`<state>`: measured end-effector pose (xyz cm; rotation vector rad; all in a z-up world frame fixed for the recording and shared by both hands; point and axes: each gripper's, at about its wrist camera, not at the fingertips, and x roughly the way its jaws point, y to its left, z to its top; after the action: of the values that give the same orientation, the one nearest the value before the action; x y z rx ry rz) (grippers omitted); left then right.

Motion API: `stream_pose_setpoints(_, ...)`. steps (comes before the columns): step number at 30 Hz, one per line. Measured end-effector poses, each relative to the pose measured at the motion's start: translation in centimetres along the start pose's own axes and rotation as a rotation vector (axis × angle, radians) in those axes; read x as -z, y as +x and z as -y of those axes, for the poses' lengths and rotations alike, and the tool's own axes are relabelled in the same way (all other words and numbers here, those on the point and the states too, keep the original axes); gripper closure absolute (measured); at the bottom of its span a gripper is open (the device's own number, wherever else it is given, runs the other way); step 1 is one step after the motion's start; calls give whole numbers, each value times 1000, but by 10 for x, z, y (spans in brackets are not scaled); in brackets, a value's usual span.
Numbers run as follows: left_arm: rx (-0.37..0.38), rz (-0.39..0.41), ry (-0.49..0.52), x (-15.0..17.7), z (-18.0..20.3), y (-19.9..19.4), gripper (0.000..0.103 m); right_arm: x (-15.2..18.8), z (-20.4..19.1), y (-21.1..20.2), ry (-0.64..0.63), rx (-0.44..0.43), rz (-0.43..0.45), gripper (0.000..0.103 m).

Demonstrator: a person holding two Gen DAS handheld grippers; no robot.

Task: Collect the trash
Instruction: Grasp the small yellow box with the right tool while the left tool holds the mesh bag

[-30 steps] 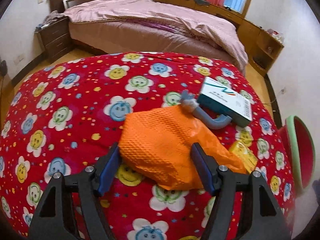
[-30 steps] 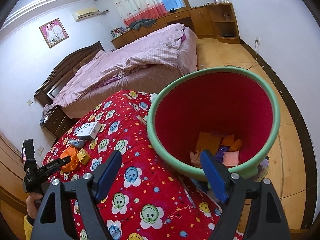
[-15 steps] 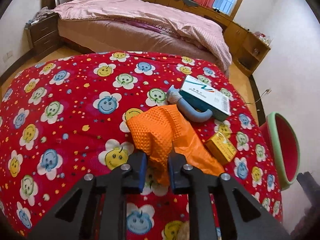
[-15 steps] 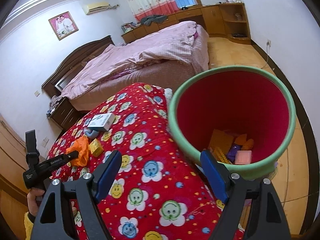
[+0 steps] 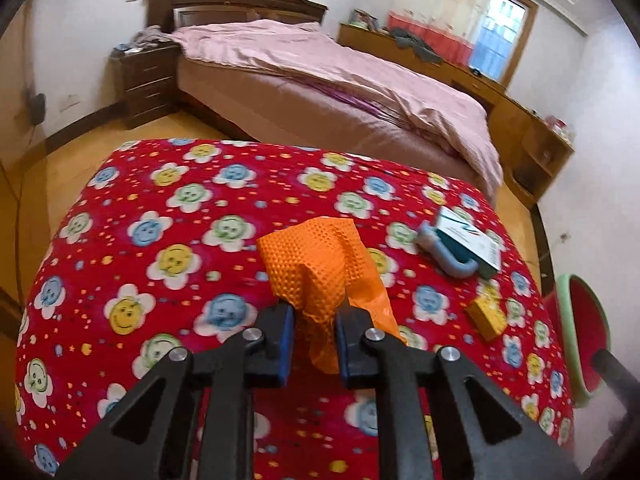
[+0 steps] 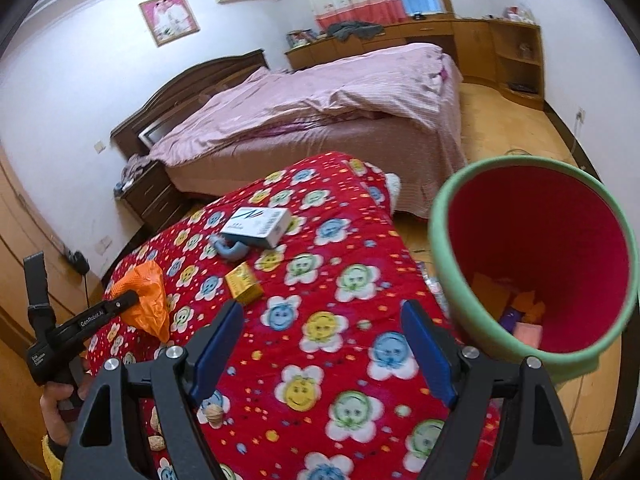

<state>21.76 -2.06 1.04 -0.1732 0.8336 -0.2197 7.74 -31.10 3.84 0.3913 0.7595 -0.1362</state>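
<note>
Grip on orange wrapper secured by left gripper [image 5: 314, 334].

Jaws that stood apart around the orange wrapper [image 5: 320, 264] one second earlier are now clamped on it, and it hangs off the red flowered blanket [image 5: 160, 240] at frame centre. Right gripper [image 6: 322, 346] remains spread and empty. Bin [image 6: 460, 280] waits at right of frame; white box [image 6: 258, 226], grey hook [image 6: 232, 250] and yellow block [image 6: 244, 282] remain uncollected.
</note>
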Motion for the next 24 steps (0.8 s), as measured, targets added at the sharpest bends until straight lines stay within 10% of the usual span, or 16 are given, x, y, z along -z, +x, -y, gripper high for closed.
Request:
stream_pose_setpoints(13,-22,-15,-46,10,-25,13,86,-6,-64,69,-156,-8,-69,20)
stream_pose_setpoints(24,-47,-14,-20,14,-20,20,86,-5,-73,121,-190,12,-138,54)
